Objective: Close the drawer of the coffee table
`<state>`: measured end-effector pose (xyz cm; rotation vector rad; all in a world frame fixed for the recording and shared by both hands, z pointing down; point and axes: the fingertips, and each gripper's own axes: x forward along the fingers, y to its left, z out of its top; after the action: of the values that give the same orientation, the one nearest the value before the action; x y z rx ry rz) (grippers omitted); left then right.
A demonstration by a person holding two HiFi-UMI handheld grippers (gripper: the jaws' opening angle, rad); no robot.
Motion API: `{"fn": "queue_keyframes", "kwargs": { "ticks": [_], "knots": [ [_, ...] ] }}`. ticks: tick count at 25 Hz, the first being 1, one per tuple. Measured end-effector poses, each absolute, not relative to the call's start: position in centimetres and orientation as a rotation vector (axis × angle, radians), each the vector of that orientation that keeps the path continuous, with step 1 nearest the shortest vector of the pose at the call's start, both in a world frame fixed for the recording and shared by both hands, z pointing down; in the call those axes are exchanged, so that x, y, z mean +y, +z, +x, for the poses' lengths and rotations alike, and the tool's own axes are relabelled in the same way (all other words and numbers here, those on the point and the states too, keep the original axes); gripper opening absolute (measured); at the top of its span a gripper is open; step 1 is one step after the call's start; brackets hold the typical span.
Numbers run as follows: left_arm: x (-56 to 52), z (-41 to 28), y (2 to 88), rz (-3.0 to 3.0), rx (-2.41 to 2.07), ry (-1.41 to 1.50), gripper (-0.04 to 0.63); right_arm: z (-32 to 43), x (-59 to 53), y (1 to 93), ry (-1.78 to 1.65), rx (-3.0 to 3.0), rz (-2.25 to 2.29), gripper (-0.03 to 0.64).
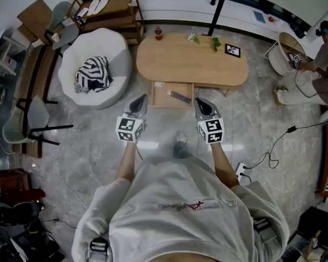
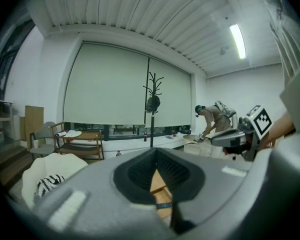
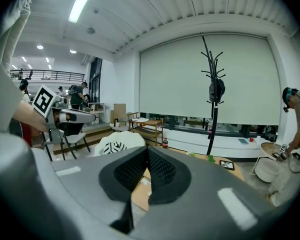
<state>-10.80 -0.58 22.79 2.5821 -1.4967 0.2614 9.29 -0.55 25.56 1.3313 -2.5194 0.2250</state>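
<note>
- The drawer (image 1: 165, 97) of the oval wooden desk (image 1: 191, 64) stands open. It is pulled out from under the near long side toward us, over the grey tiled floor (image 1: 87, 146).
- A dark, flat oblong thing (image 1: 180, 96) lies slantwise in the drawer; we cannot tell what it is.
- Our left claw (image 1: 142, 98) is closed, pads together with nothing between them. In the head view its tip sits just beside the drawer's left side.
- Our right claw (image 1: 198, 101) is likewise closed and empty, its tip just beside the drawer's right side.
- We cannot tell whether either tip touches the drawer.
- Both claws point away from us toward the desk, side by side and apart, each with its marker cube nearest our hands.
- On the desk top a red-capped bottle (image 1: 158, 33) stands at the far left edge. Small green things (image 1: 216, 42) and a small framed picture (image 1: 233, 50) lie toward the right.
- Left of the desk sits a white beanbag chair (image 1: 106, 53) with a black-and-white striped cloth (image 1: 93, 74) on it.
- At the far right another person (image 1: 323, 59) bends beside a round tub (image 1: 284, 42).
</note>
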Motion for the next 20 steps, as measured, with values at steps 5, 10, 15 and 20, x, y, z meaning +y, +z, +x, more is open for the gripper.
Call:
{"fn": "queue_keyframes", "kwargs": {
  "ticks": [5, 10, 15, 20],
  "knots": [
    [-5.4, -10.3, 22.4, 2.551, -1.538, 0.269, 0.002, 9.5, -5.8, 25.4, 0.213, -2.541, 1.255, 0.005],
    [-9.7, -8.9, 22.6, 2.533, -1.568, 0.271, 0.0, 10.6, -10.5, 25.7, 0.19, -2.551, 1.202, 0.005],
    [-13.1, -7.5, 23.2, 2.513, -1.584, 0.289, 0.002, 11.8, -14.5, 26.4, 0.187, -2.563, 1.156, 0.005],
    [-15.1, -6.8, 24.6, 2.467, -1.59, 0.345, 0.001, 13.1, -17.9, 28.1, 0.234, -2.559, 1.131, 0.005]
  ]
}}
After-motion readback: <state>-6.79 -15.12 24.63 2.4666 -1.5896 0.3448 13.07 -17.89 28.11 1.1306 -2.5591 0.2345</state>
